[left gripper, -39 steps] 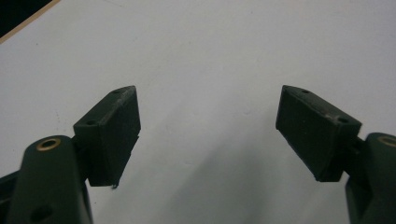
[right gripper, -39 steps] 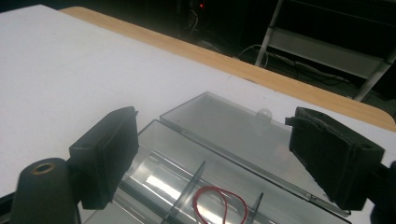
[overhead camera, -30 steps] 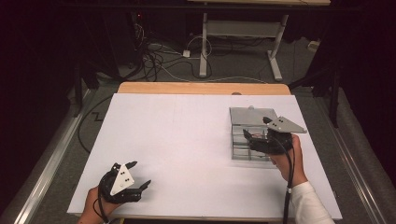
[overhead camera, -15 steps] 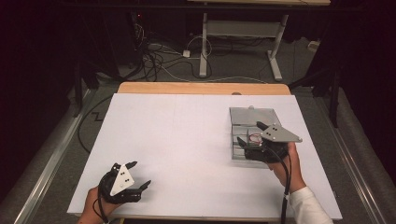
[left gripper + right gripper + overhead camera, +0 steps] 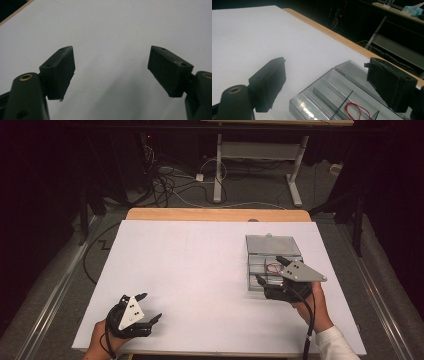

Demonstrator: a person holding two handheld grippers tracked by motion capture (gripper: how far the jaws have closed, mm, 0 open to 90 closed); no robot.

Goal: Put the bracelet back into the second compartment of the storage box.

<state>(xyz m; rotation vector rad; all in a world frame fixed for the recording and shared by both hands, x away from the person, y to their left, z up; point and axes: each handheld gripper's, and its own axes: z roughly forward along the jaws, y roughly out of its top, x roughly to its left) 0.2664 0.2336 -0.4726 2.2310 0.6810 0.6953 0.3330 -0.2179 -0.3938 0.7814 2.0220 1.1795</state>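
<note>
White table holds a clear divided box right of centre, red loop inside untouched, while both the left gripper and right gripper gape empty.

A clear plastic compartment box sits on the right half of the white worktop, its open lid lying flat behind it. A thin red wire loop lies in one of its middle compartments. The right gripper hovers at the box's near edge, jaws wide over it. The left gripper rests at the near left corner, well apart.
</note>
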